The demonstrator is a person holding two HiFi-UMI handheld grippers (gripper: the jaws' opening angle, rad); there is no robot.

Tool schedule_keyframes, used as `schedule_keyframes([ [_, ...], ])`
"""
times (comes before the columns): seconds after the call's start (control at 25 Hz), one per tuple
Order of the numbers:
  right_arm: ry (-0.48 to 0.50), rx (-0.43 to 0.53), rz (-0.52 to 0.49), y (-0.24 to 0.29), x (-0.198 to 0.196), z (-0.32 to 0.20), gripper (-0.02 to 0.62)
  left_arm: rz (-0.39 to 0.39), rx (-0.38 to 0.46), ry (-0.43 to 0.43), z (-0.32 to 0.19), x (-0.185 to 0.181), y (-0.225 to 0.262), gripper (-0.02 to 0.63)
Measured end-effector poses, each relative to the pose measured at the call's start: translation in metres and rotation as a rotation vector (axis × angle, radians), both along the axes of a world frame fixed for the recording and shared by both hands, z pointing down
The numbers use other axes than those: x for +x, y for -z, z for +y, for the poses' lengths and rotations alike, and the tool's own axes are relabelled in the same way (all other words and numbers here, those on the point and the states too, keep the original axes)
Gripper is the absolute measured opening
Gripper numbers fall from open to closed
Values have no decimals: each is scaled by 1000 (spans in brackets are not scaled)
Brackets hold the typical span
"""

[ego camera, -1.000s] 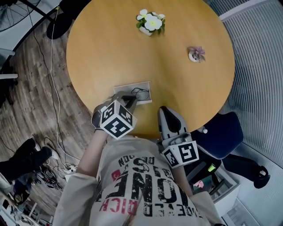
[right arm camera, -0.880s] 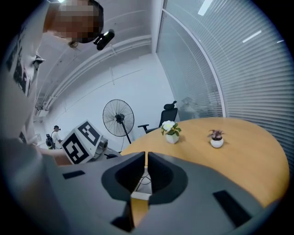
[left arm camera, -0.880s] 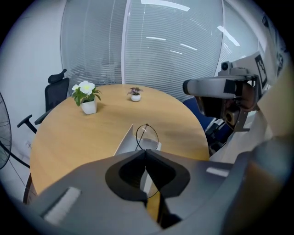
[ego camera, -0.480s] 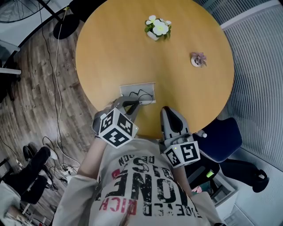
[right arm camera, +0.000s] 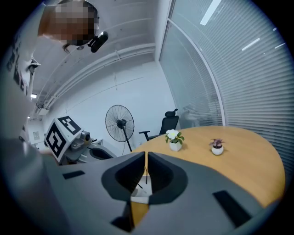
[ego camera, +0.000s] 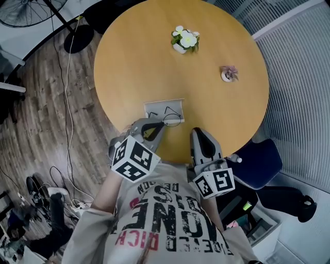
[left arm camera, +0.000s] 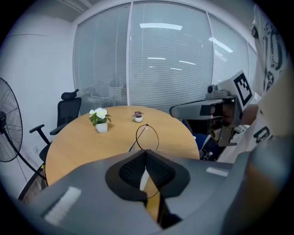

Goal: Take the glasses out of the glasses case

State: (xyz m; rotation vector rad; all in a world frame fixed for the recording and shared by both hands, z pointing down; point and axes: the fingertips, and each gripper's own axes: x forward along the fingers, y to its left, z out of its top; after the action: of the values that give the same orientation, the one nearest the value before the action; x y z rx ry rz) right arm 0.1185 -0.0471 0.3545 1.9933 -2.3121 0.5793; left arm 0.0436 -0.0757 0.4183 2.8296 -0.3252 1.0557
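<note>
The glasses case (ego camera: 154, 107) lies open, a pale shallow tray near the front edge of the round wooden table (ego camera: 206, 98). My left gripper (ego camera: 160, 125) is shut on the thin black wire glasses (ego camera: 172, 120) and holds them just above the case's near edge. In the left gripper view one round lens rim of the glasses (left arm camera: 147, 137) stands up from the closed tips of the left gripper (left arm camera: 146, 150). My right gripper (ego camera: 197, 131) is shut and empty, to the right of the case. In the right gripper view its jaws (right arm camera: 146, 153) frame a bit of the case (right arm camera: 140, 193).
A white-flowered pot (ego camera: 184, 40) and a small purple plant pot (ego camera: 227, 73) stand at the table's far side. A blue chair (ego camera: 260, 160) is at the right by the table edge. A fan (ego camera: 26, 10) and cables (ego camera: 64, 103) are on the floor to the left.
My left gripper has risen with the glasses, drawing them out of the case toward the near edge. The right gripper has lifted a little.
</note>
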Motion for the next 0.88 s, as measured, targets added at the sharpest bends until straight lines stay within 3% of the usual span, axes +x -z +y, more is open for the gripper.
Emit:
schedule_keyframes([
  [0.28,-15,60,4,17,-11,1,26,178,80,99,-15,-15,40,15],
  [0.52,-6,120,24,42,-14,6,26,348,205,198,-26,-28,92,15],
  [0.76,14,171,28,66,-12,20,26,544,224,409,-16,-50,139,17],
  [0.88,15,192,26,77,-8,33,27,581,284,465,-3,-63,155,15],
])
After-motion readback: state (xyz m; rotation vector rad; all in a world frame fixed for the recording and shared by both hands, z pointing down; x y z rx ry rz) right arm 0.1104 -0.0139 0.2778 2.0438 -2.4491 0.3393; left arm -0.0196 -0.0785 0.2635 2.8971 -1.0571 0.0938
